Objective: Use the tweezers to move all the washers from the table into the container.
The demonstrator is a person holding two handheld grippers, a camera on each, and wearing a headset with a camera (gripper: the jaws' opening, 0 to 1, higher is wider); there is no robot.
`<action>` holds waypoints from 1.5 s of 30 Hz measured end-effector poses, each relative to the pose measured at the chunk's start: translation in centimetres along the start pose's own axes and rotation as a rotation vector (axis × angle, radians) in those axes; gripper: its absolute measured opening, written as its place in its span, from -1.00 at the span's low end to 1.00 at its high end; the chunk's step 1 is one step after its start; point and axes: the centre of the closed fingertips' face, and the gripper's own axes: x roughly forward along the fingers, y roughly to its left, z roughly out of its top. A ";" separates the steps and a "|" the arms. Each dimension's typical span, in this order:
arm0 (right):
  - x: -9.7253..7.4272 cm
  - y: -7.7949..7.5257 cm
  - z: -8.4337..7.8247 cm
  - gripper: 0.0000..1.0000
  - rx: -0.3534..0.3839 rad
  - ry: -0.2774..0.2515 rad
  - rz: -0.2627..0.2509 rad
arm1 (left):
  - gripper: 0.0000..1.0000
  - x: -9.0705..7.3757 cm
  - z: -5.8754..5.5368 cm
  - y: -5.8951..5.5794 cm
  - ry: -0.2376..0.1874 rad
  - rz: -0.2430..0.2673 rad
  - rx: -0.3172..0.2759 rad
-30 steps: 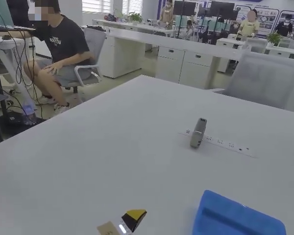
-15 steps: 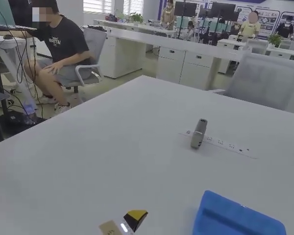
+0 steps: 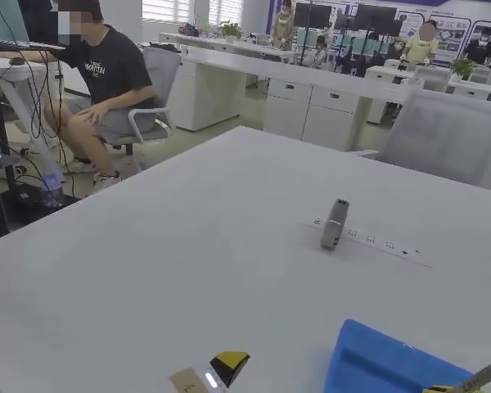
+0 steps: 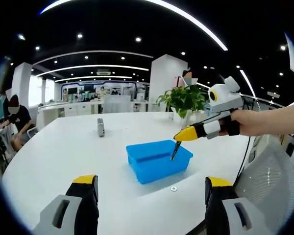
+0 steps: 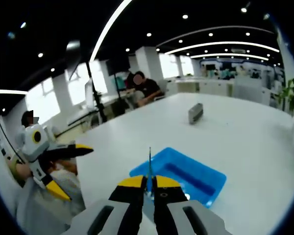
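1. The left gripper sits low in the left gripper view, above the white table. Its two jaws are well apart with nothing between them.
2. The right gripper has its jaws pressed together on the tweezers, which stick straight up the lower middle of the right gripper view.
3. In the left gripper view the tweezer tips point down into the blue container at the centre of the frame. Whether they carry a washer is too small to tell.
4. One washer lies flat on the table just beside the container's near wall, at lower centre of the left gripper view.
5. A grey device lies across a power strip right of centre in the head view, well apart from the container.
6. A seated person is at the upper left of the head view, and a potted plant stands behind the container in the left gripper view.
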 end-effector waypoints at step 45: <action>6.9 -3.4 -2.3 -0.93 -0.044 0.133 0.009 | 0.79 0.2 -0.6 -0.2 0.030 -0.012 -0.002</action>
